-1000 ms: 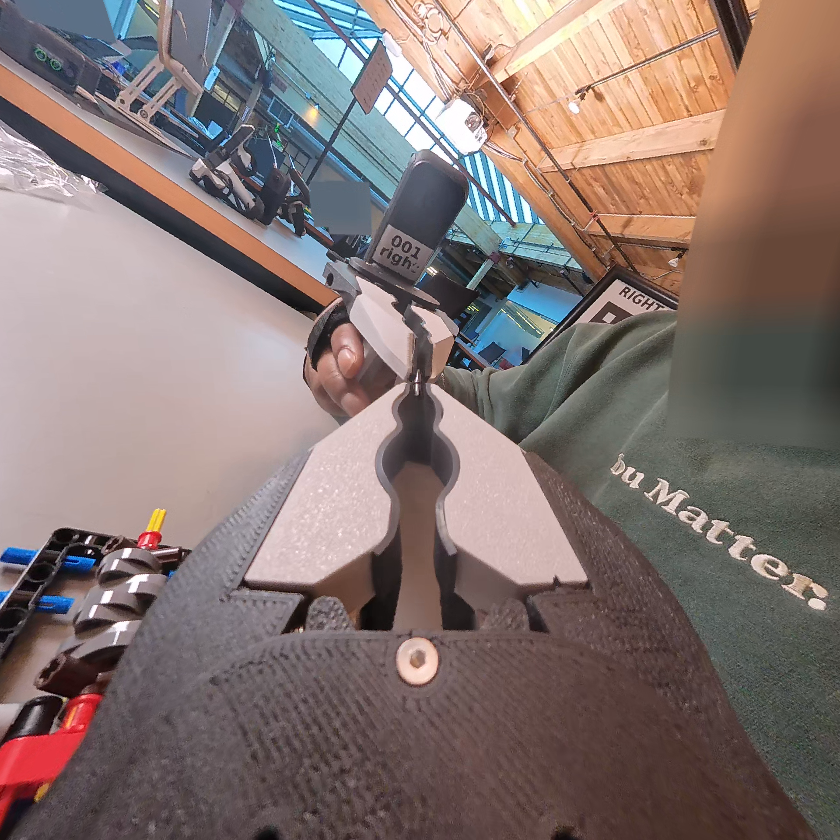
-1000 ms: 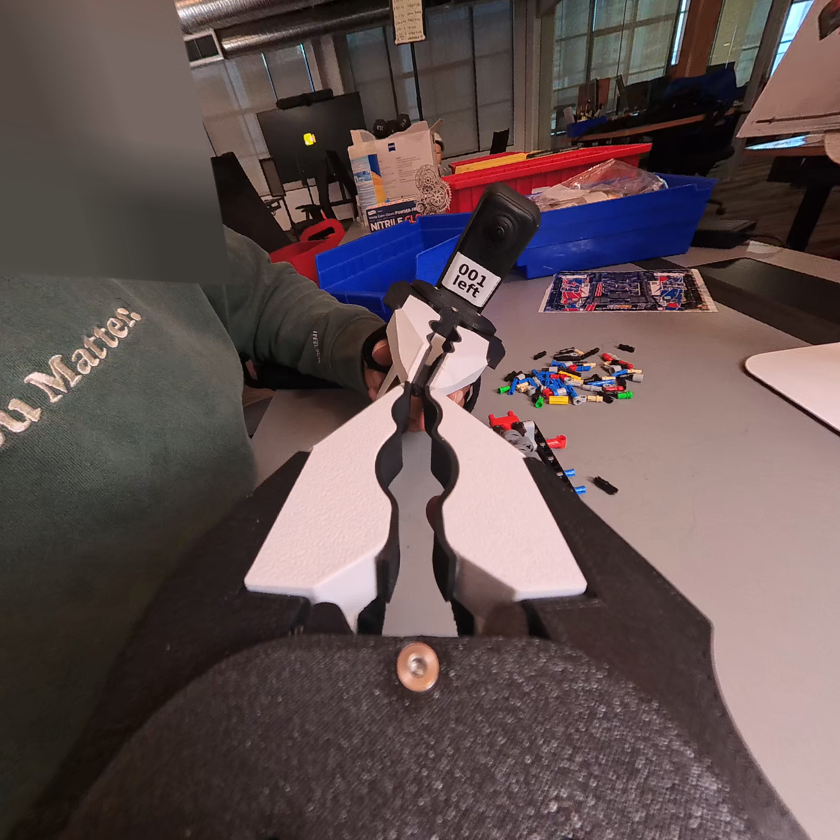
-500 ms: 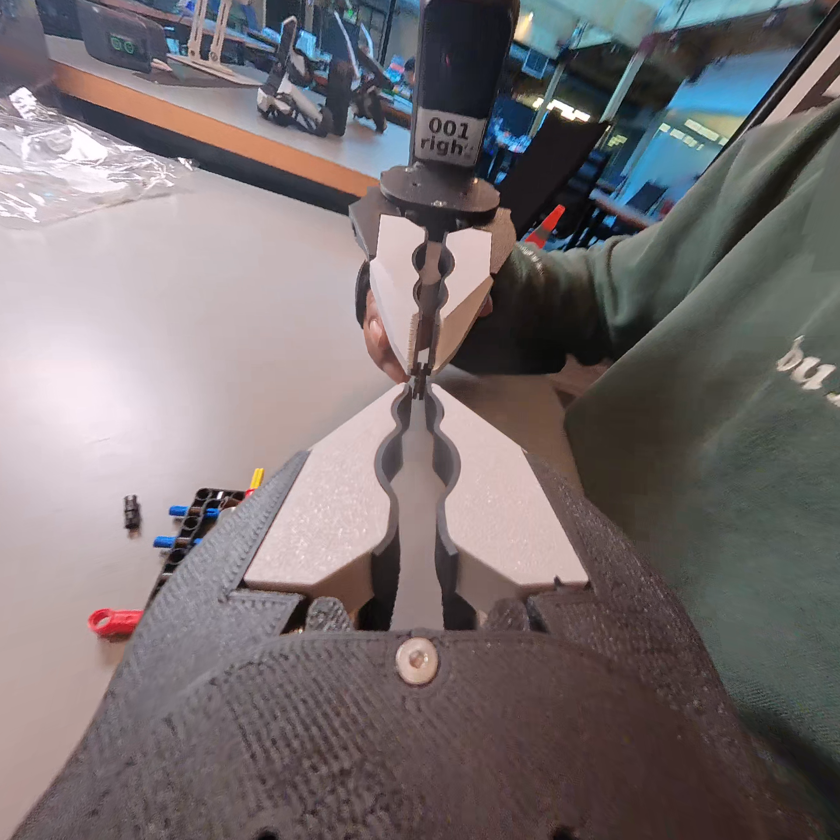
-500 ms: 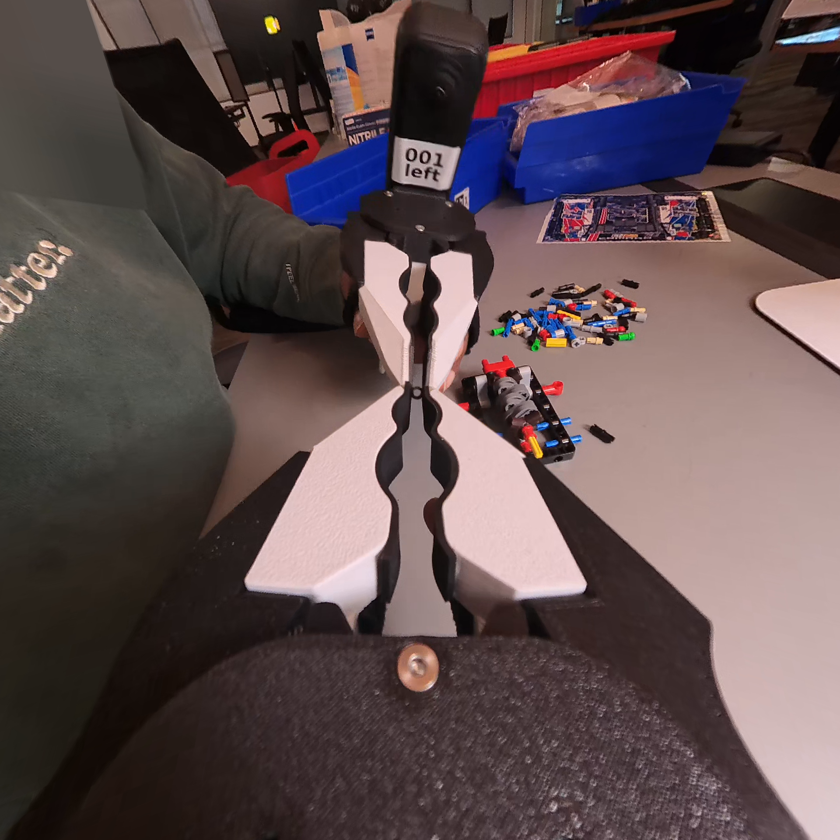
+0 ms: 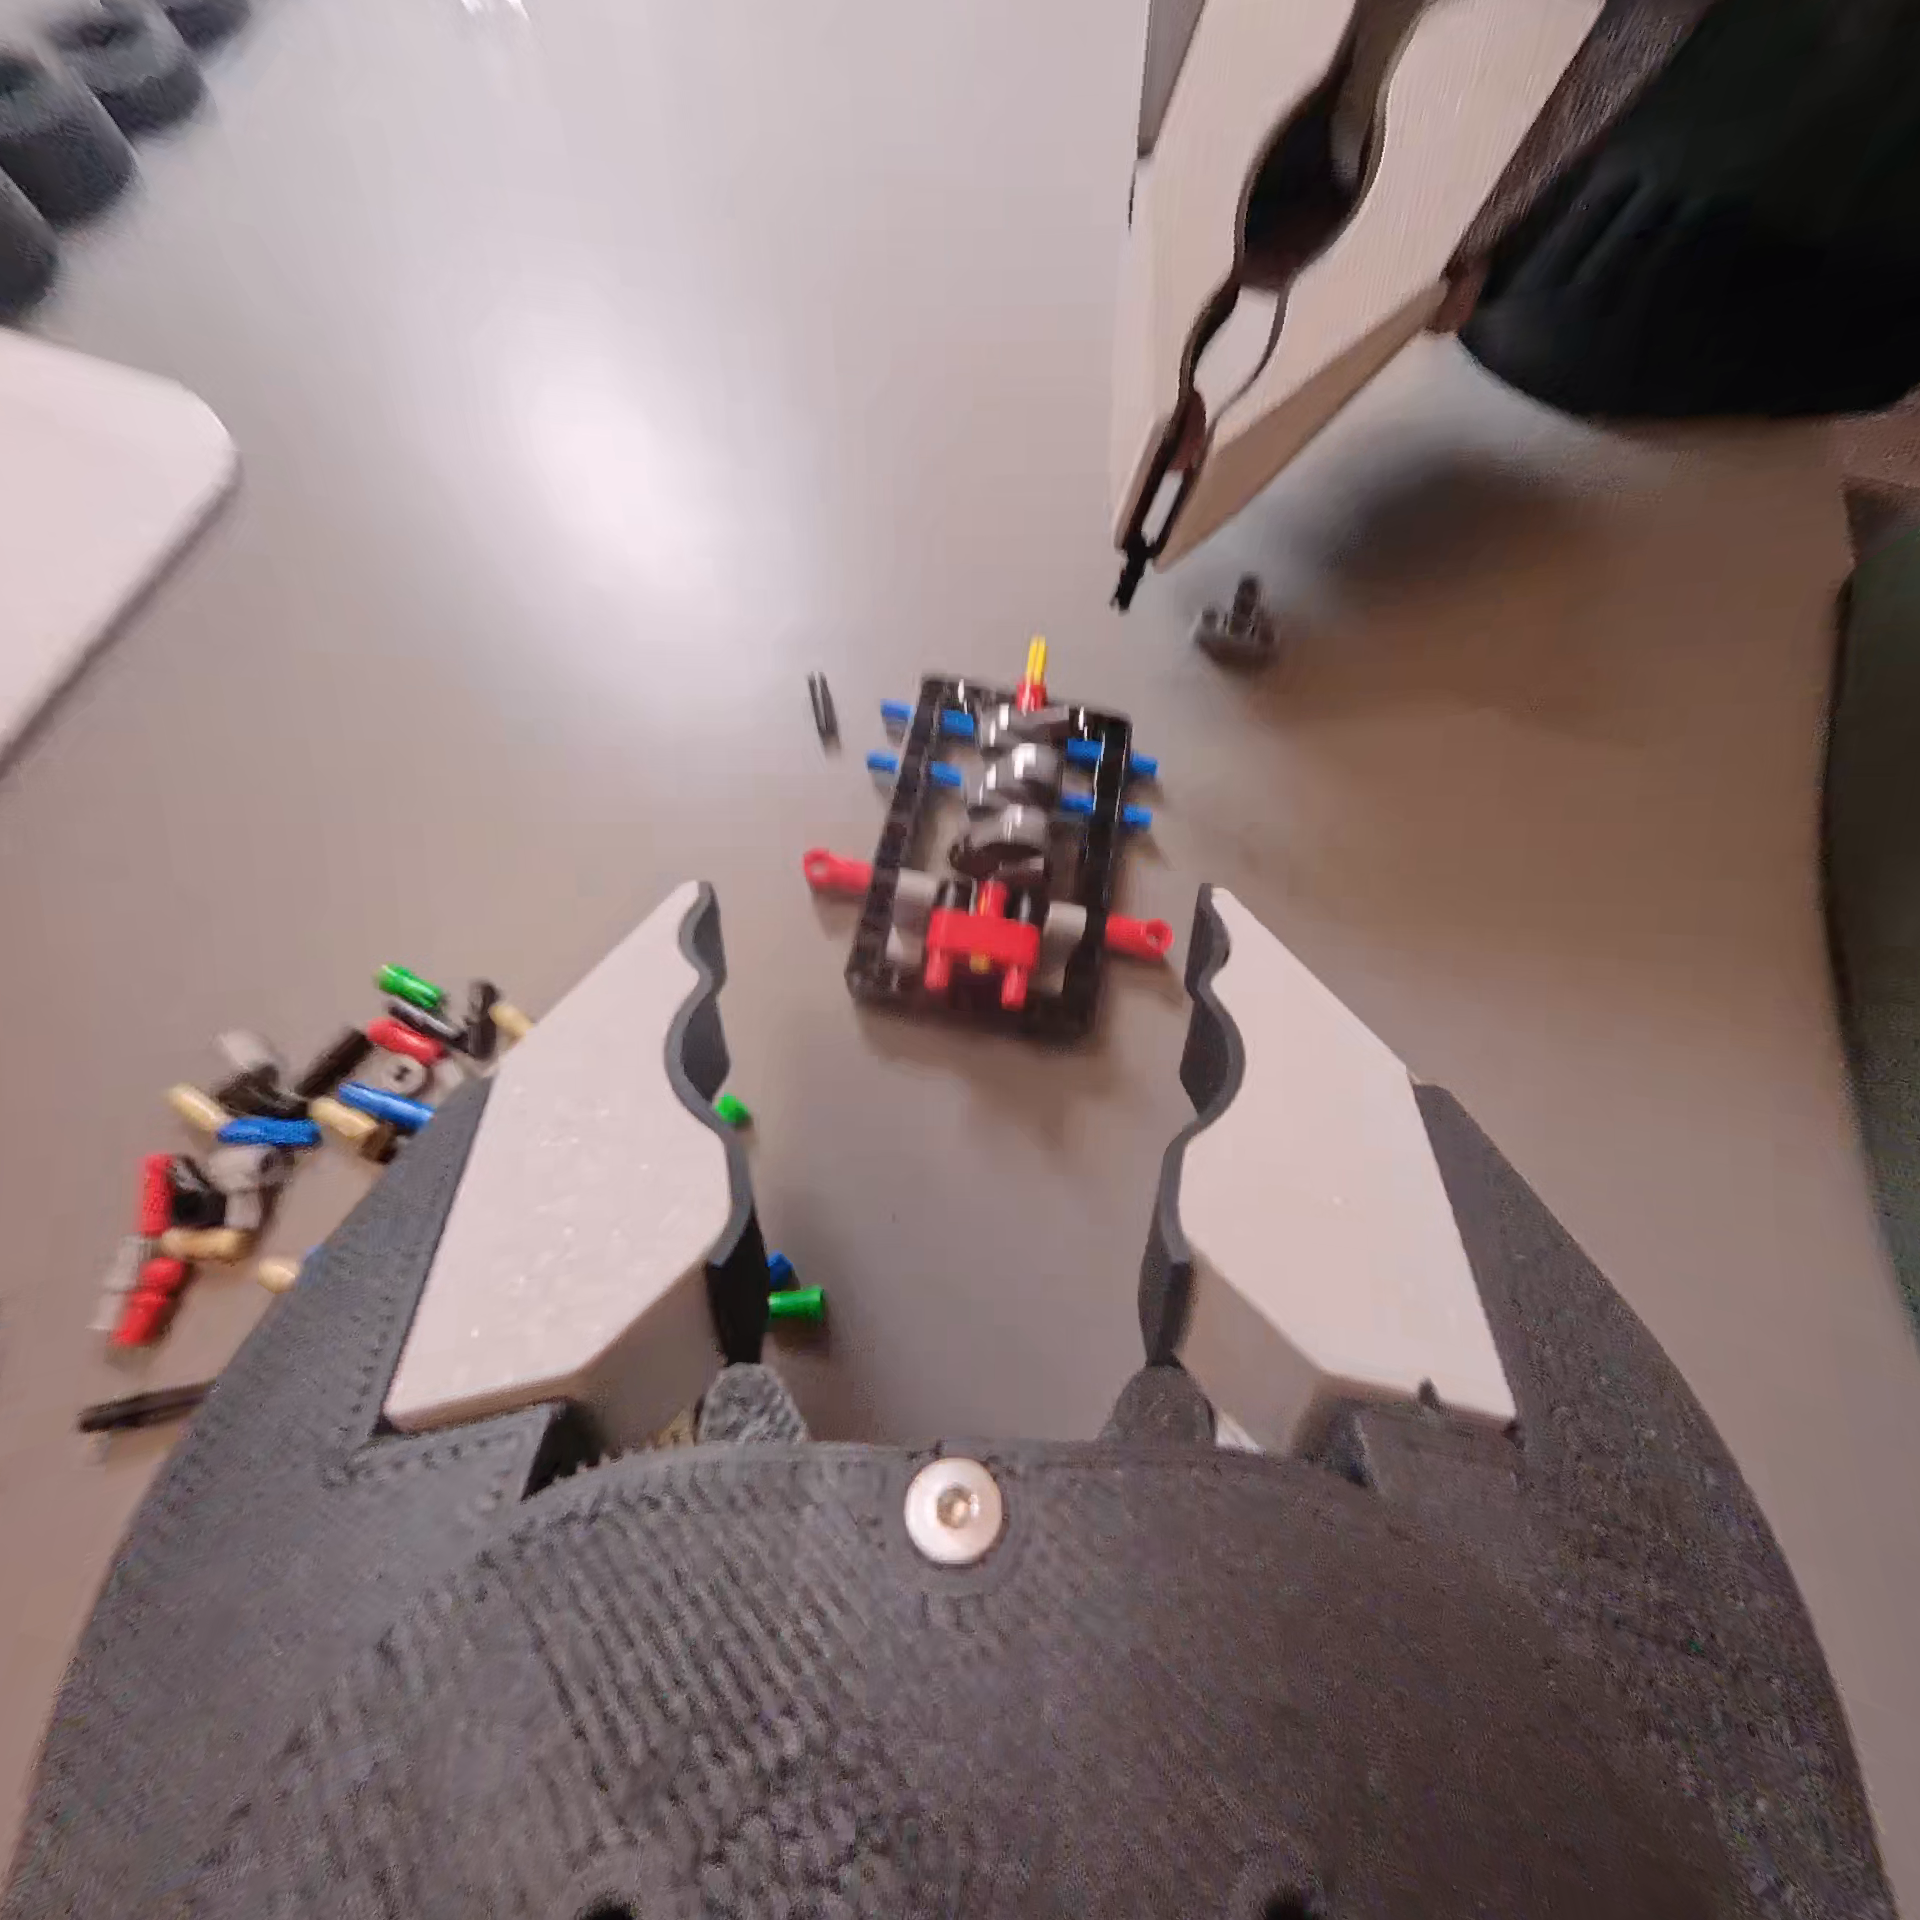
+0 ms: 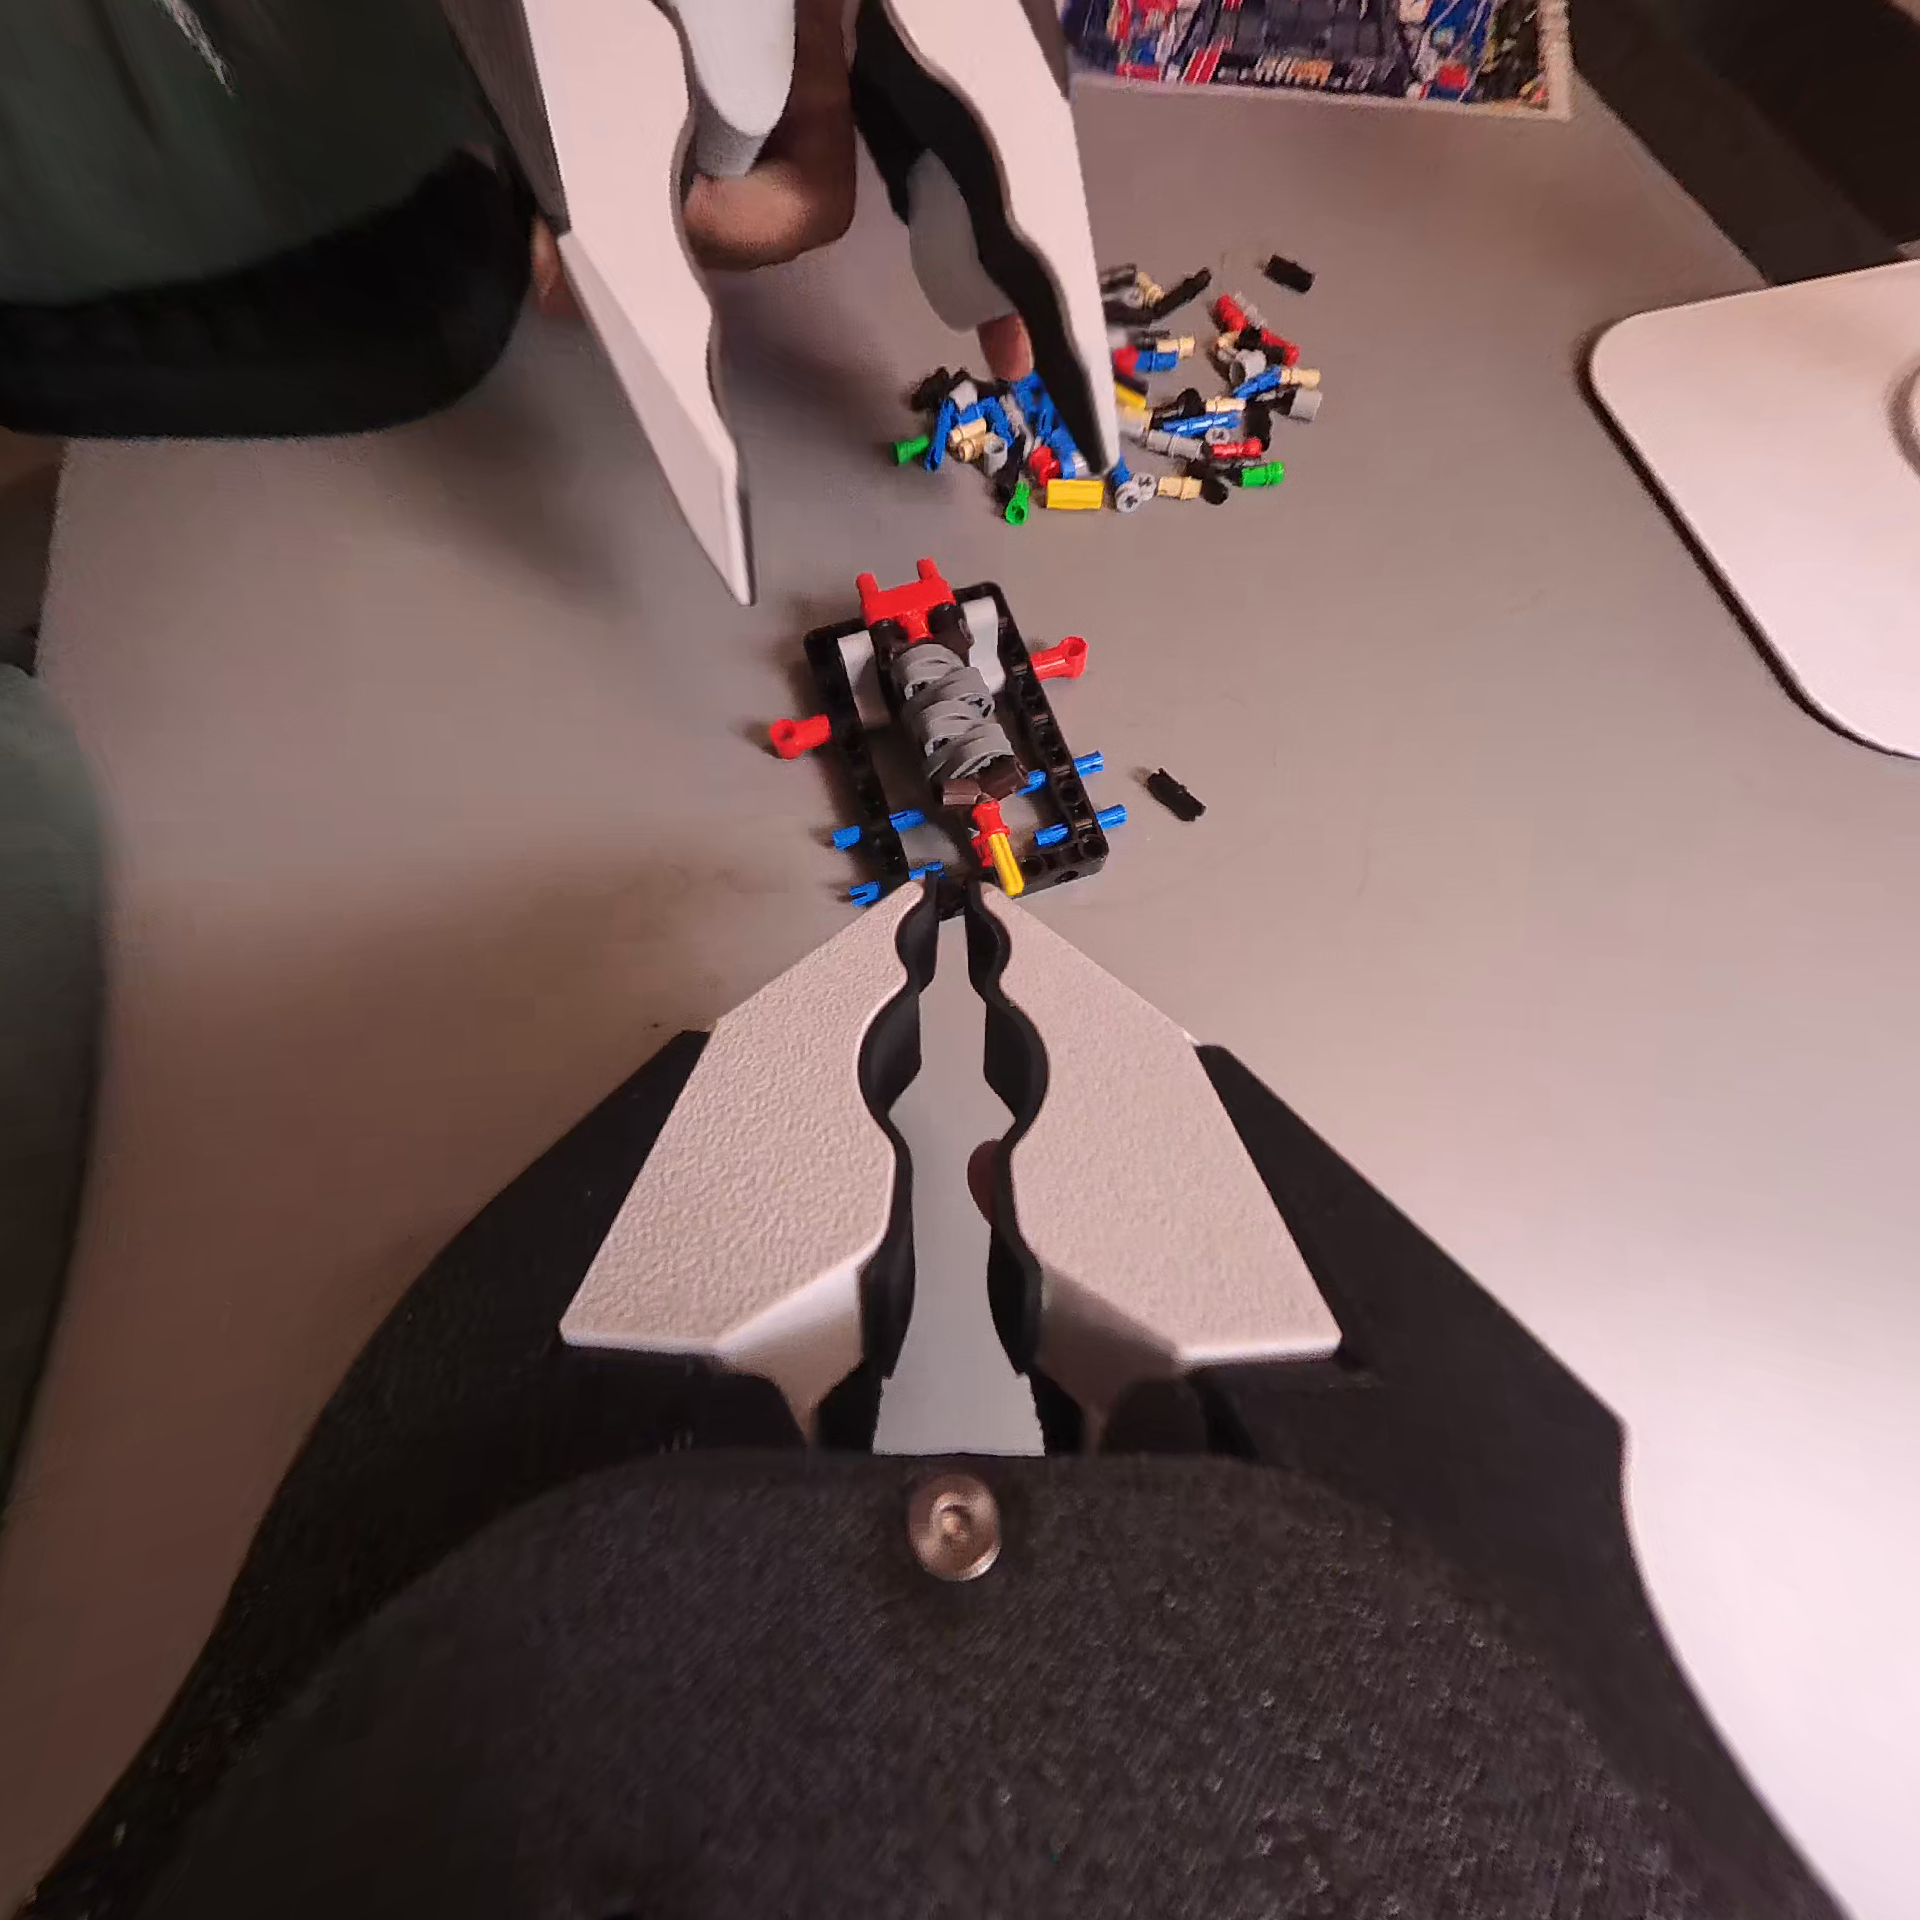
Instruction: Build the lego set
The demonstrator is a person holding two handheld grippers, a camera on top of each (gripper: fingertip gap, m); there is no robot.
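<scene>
A black Lego frame (image 5: 987,862) with grey gears, red parts and blue pins lies on the grey table; it also shows in the right wrist view (image 6: 956,727). My left gripper (image 5: 951,894) is open and empty, hovering above the frame's red end; in the right wrist view it (image 6: 923,525) hangs between the frame and the parts pile. My right gripper (image 6: 951,891) is shut on a small black pin just over the frame's yellow-axle end. In the left wrist view it (image 5: 1143,551) is at the upper right, with the pin sticking out of its tip.
A pile of small loose parts (image 6: 1132,416) lies beyond the frame, at the left in the left wrist view (image 5: 291,1132). A loose black pin (image 6: 1174,795), a dark grey piece (image 5: 1236,629), a white board (image 6: 1787,468), a booklet (image 6: 1309,52) and black tyres (image 5: 62,125) lie around.
Both grippers have swung down from meeting tip to tip in the air to pointing at the table. The left gripper has opened; the right one stays shut on the black pin.
</scene>
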